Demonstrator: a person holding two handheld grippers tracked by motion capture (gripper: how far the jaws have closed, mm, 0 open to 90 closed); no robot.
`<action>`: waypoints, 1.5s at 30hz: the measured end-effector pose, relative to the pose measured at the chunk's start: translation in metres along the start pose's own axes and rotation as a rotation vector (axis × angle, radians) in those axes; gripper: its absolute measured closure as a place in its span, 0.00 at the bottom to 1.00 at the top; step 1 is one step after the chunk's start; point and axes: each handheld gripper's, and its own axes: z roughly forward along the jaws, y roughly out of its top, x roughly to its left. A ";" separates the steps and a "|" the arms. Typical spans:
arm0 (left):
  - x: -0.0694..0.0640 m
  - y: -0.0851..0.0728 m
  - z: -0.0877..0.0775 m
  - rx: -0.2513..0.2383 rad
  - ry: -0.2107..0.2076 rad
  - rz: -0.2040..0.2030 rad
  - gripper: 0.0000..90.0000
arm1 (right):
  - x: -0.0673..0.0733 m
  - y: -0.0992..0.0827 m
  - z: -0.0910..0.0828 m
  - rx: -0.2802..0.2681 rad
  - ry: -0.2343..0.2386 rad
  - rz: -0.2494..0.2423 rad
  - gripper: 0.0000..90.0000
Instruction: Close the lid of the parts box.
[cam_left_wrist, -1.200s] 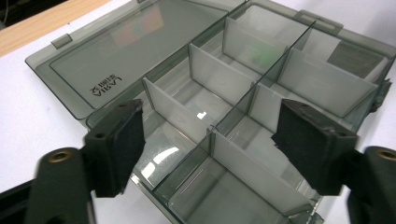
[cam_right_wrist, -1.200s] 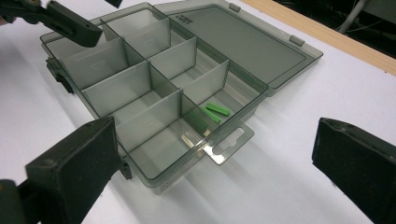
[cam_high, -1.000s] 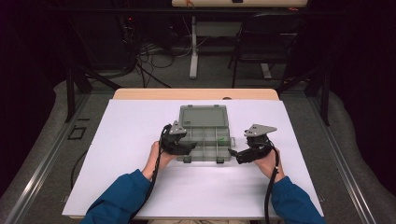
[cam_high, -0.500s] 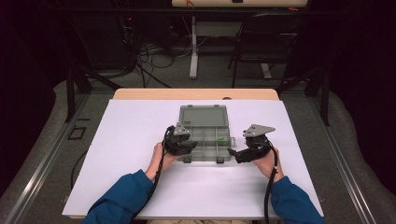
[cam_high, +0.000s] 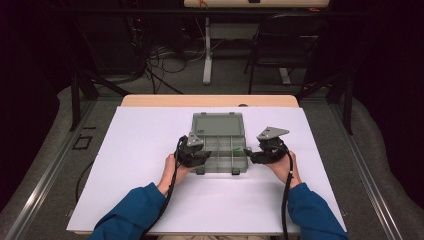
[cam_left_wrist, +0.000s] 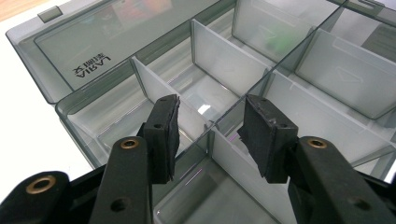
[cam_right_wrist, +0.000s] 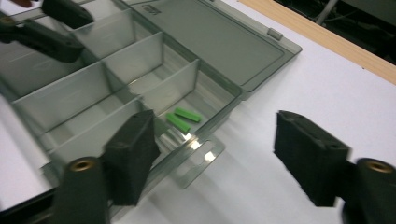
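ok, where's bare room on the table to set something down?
White sheet left of the organizer box is bare, so is the near strip between the blue sleeves. Crowded beside the box, where the left claw and right claw sit.

Two blue-sleeved forearms reaching forward from the near edge, left tongs (cam_high: 199, 156) in the left hand, jaws parted and just closing, right tongs (cam_high: 252, 155) in the right hand, jaws wide apart, also closing
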 end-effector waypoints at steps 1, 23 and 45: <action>0.000 0.000 0.000 -0.003 0.000 0.000 0.62 | -0.002 0.001 0.002 0.005 -0.008 0.004 0.44; 0.000 0.000 0.000 -0.005 0.001 0.005 0.63 | -0.038 0.024 0.065 0.226 -0.041 0.021 1.00; 0.001 -0.001 0.001 -0.012 -0.009 0.010 0.64 | -0.040 0.015 0.089 0.255 -0.011 0.045 1.00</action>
